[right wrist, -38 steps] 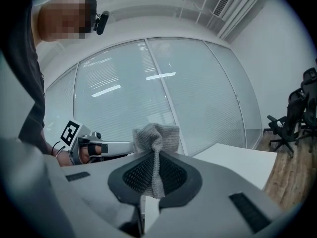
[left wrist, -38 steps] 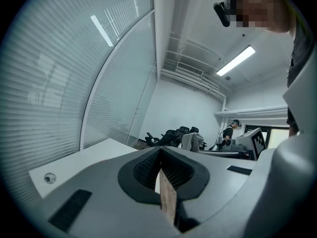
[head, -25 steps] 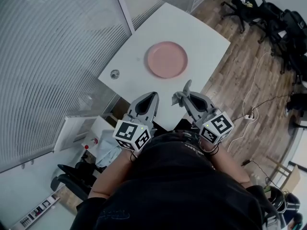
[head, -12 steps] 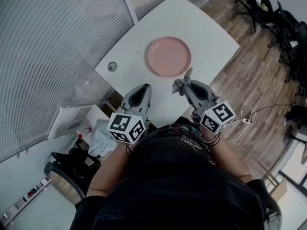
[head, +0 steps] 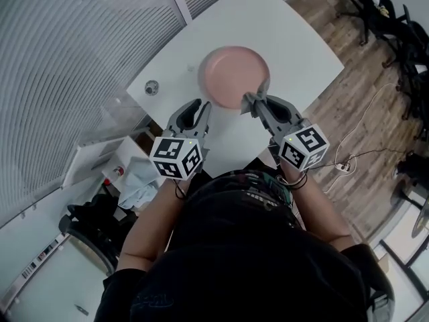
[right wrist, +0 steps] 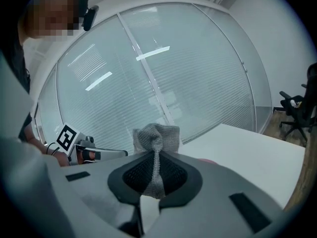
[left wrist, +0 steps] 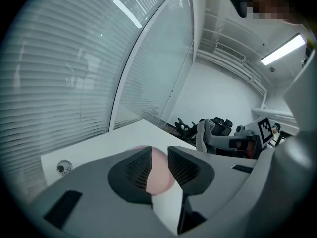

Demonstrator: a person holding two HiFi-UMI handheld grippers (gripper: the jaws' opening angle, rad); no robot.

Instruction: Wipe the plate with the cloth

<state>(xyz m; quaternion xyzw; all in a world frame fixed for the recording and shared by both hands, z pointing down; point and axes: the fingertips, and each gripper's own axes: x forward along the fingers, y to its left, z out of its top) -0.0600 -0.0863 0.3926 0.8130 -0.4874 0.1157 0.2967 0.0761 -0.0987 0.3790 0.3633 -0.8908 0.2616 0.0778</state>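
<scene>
A pink plate (head: pixel 234 72) lies on the white table (head: pixel 295 45). My right gripper (head: pixel 258 104) is shut on a grey cloth (head: pixel 253 100) that hangs at the plate's near rim; in the right gripper view the cloth (right wrist: pixel 156 140) stands pinched between the pads, bunched above them. My left gripper (head: pixel 198 107) hovers at the plate's near left edge. Its jaws have just been opening and stand a little apart with nothing between them; the plate (left wrist: pixel 159 175) shows through the gap in the left gripper view.
A small round fitting (head: pixel 151 86) sits in the table near its left edge. Glass walls with blinds (head: pixel 67 59) stand on the left. Office chairs (head: pixel 395 19) and floor cables (head: pixel 348 163) lie to the right, a cabinet with clutter (head: pixel 127 180) at the near left.
Both grippers have moved forward and down to the plate's near rim. The left jaws, shut before, have parted. The cloth stays pinched in the right gripper.
</scene>
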